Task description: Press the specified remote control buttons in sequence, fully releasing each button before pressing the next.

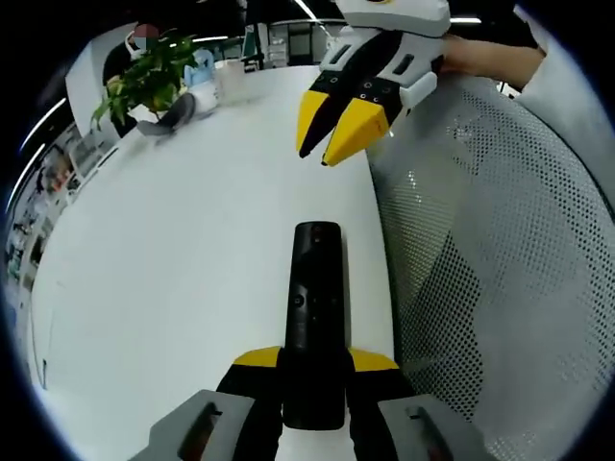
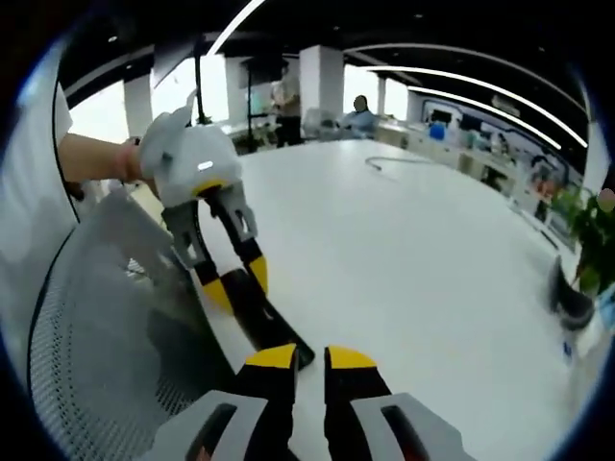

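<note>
We've got the remote [image 1: 314, 317] clamped at its near end in the left gripper [image 1: 315, 370], light, stiff and slick-looking, while the right gripper [image 1: 338, 125] hovers near-closed and empty at 12 o'clock.

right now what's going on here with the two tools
A person holds a tool in each hand over a white table. The left tool is shut on a black remote, holding it by its near end so it points out over the table's edge, beside a mesh chair. The right tool hangs above the far end of the remote with its tips together, not touching it. No button is being pressed at this moment.
</note>
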`<state>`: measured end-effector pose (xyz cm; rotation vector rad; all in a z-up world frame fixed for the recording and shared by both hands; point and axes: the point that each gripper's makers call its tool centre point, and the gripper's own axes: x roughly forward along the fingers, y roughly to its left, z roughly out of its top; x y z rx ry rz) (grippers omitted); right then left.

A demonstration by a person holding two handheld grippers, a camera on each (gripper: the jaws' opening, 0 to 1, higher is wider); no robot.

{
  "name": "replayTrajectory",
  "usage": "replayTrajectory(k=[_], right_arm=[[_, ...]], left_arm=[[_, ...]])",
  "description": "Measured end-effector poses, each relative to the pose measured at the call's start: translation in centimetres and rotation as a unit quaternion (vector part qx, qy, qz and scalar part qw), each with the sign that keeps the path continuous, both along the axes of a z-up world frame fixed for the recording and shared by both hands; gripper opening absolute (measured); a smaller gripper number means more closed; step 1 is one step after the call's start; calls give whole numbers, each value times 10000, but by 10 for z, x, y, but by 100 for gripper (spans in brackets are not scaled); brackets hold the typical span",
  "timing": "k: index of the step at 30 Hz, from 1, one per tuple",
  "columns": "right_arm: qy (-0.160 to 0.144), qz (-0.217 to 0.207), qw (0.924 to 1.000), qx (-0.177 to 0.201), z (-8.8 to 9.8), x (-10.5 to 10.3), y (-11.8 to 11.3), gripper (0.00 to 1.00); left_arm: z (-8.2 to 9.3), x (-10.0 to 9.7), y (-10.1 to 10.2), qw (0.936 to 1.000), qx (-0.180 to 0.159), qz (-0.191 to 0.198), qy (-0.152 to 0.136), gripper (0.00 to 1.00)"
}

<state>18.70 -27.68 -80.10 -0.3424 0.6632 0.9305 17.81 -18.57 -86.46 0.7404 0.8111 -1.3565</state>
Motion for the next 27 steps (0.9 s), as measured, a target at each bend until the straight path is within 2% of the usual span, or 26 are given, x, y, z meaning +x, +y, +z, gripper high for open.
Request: replayTrajectory(k=[4,6,7,11,15,18,25,27], right_arm=[[108,53,9999,61,-2,-2,2,6],[362,91,9990,240,-4,-6,6,6],[388,101,9989,228,-4,-7,7,6],[459,308,9984,76,-10,-13,11,6],[465,505,9973,-245,-17,-18,12,10],[511,631,9962,-303,-19,-21,12,6],[681,999,9909,-595,-28,-32,14,5],[682,1126,9884,-756,-32,-34,12,4]], left_arm=[[1,0,0,9995,-307,-93,-16,24],[1,-1,-1,9982,-591,-75,8,24],[2,-1,-1,9971,-755,-80,28,24],[3,-1,-1,9940,-1096,-36,53,24],[4,-2,-1,9903,-1384,56,125,24],[4,-2,-1,9891,-1463,72,131,24],[5,-5,-2,9886,-1502,-38,76,24],[5,-4,-1,9872,-1567,111,264,24]])
